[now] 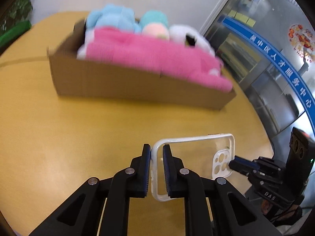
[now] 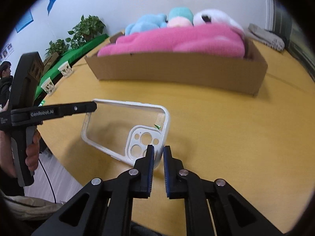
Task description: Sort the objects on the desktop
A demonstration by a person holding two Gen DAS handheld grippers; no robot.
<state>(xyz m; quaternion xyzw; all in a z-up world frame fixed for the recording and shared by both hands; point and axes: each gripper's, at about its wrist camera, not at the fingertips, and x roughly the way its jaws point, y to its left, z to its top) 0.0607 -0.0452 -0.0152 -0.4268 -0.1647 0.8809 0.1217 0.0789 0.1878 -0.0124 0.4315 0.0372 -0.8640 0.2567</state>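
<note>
A round yellow-wood table (image 2: pixel 226 137) fills both views in an office with white walls, potted plants (image 2: pixel 86 29) at upper left of the right wrist view and glass partitions at right of the left wrist view. Toward the top of each frame a cardboard box (image 2: pixel 177 72) holds plush toys (image 2: pixel 177 19) under a pink blanket (image 2: pixel 177 39).

In the lower centre, a clear phone case (image 1: pixel 194 153) with a white rim is gripped at both ends. The left gripper (image 1: pixel 157 169) is narrowed onto the rim of the plain short end; the right gripper (image 2: pixel 158 163) is narrowed onto the corner by the camera cut-out, one finger inside the case and one outside. Sharing the load this way appears meant to steady the light, flexible shell for carrying. The case's long axis runs between the grippers, camera end towards the right one, open face tipped up.
</note>
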